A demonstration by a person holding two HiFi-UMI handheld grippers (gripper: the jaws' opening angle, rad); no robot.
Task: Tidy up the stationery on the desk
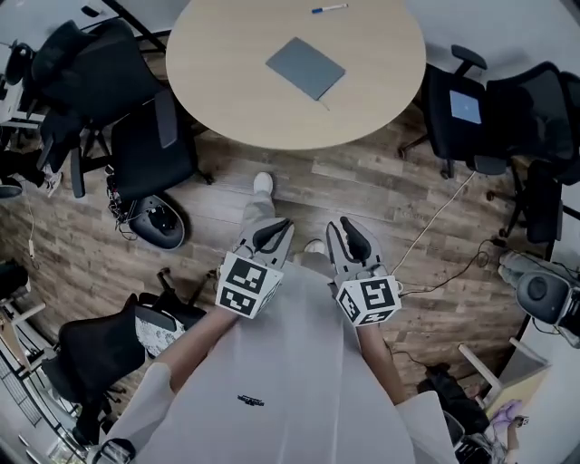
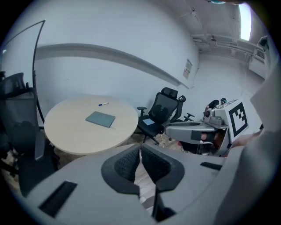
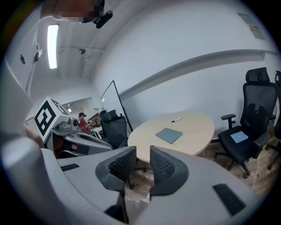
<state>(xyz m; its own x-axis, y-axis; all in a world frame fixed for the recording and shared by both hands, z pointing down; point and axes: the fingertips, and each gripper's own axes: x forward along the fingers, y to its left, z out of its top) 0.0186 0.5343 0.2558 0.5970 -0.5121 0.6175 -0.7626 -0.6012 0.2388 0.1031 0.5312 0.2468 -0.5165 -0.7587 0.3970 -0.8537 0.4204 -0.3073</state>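
Two things sat on the tabletop (image 1: 227,91) at upper middle, a flat grey notebook (image 1: 305,68) and a pen (image 1: 329,9), both looked light and stiff to me, so edge and mid-barrel grabs; left gripper (image 1: 272,234) fingers were closed on nothing, right gripper (image 1: 349,237) fingers narrowly apart, empty.

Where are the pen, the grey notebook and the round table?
pen (image 1: 329,9), head view, middle of its barrel.
grey notebook (image 1: 305,68), head view, centre of its cover.
round table (image 1: 227,91), head view, bare top left of the notebook.
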